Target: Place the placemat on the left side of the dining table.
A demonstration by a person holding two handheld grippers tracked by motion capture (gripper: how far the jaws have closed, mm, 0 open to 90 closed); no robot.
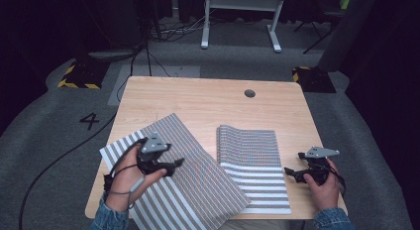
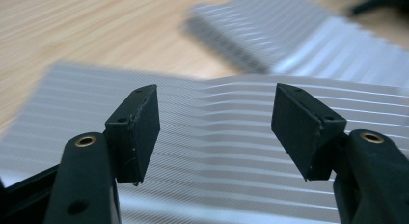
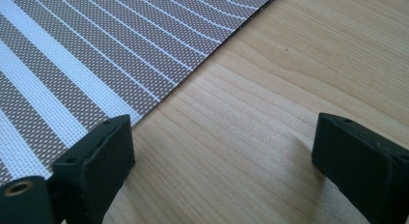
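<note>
Two striped placemats lay on the wooden table (image 1: 208,98). The larger mat (image 1: 198,185) lay askew at the near left, its right edge overlapping the folded mat (image 1: 252,160), which lay at the near right with its far part doubled over.

The left gripper (image 1: 174,165) hovered over the larger mat, its jaws spread wide with nothing between them; in the left gripper view the mat's stripes showed beneath and beyond the gap (image 2: 214,127).

The right gripper (image 1: 289,173) sat just beside the folded mat's right edge, over bare wood. Its jaws were also spread wide and empty (image 3: 222,156), with the mat's edge (image 3: 159,93) near the left jaw.

Count: two mats, two grippers, one table.
</note>
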